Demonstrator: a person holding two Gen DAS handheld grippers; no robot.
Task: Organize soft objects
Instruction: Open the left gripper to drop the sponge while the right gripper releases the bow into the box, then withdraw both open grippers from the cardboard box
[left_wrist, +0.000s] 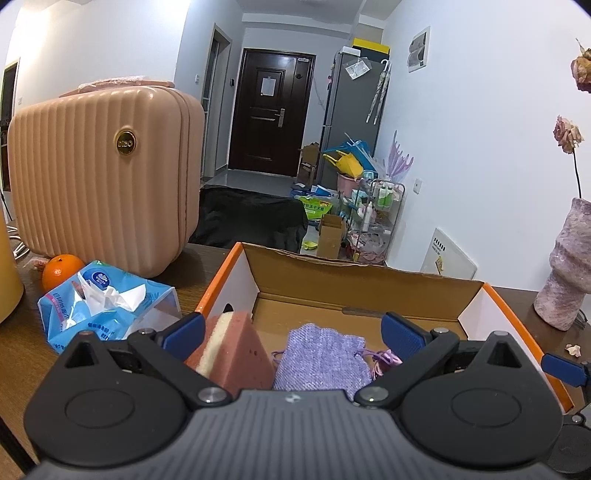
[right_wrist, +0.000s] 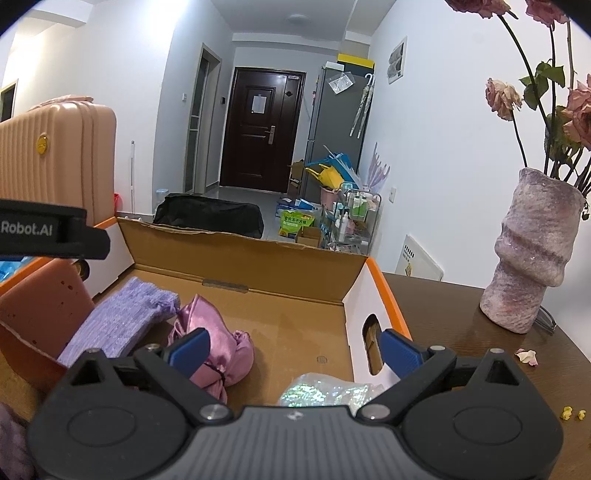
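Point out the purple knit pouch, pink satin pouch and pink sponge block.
purple knit pouch (left_wrist: 321, 356), left wrist view, middle of its knit face
pink satin pouch (right_wrist: 225, 345), right wrist view, its bunched body
pink sponge block (left_wrist: 240, 350), left wrist view, pink side face

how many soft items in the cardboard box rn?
4. Pink-and-yellow sponge block at the left wall, lilac knitted drawstring pouch beside it, pink satin pouch mid-floor, iridescent plastic bag nearest the right gripper. More may hide beneath the grippers.
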